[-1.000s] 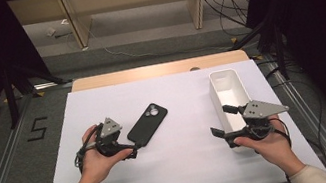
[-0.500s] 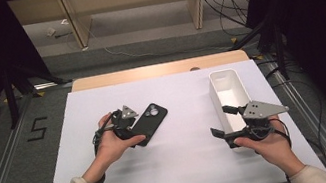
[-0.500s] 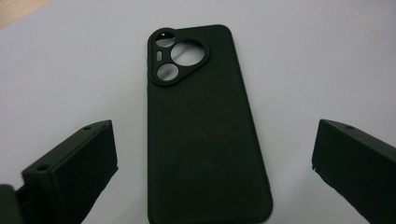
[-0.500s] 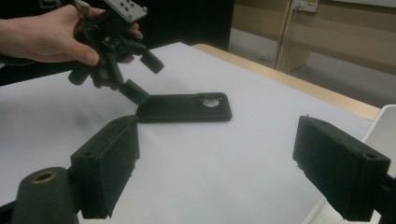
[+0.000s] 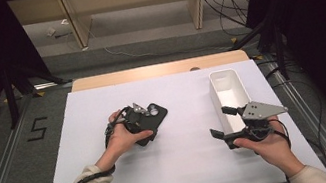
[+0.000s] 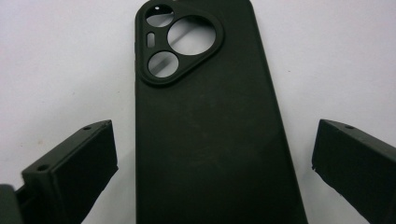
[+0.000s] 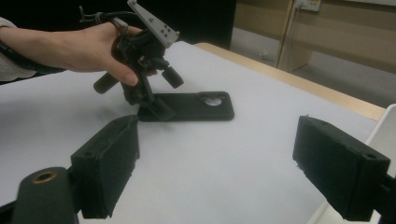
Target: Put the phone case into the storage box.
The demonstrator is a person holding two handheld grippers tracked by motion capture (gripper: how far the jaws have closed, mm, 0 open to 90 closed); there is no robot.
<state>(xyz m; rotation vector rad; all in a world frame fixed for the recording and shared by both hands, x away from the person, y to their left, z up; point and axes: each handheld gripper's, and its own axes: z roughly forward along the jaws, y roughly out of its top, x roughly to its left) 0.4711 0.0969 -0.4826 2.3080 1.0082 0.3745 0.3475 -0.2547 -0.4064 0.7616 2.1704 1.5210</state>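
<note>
A black phone case lies flat on the white table, camera cut-outs at its far end. My left gripper is tilted down over the case's near end, open, with one jaw on each side of the case and a gap between each jaw and it. The right gripper view also takes in the left gripper low over the case. My right gripper hovers open near the table's right side with nothing between its jaws.
A long white bin stands on the table just behind the right gripper, its corner at the right gripper view's edge. A wooden strip runs along the table's far edge. Metal rails flank the table on the floor.
My left hand has moved right and forward from the table's left part and come down over the phone case's near end. The right hand has stayed put.
</note>
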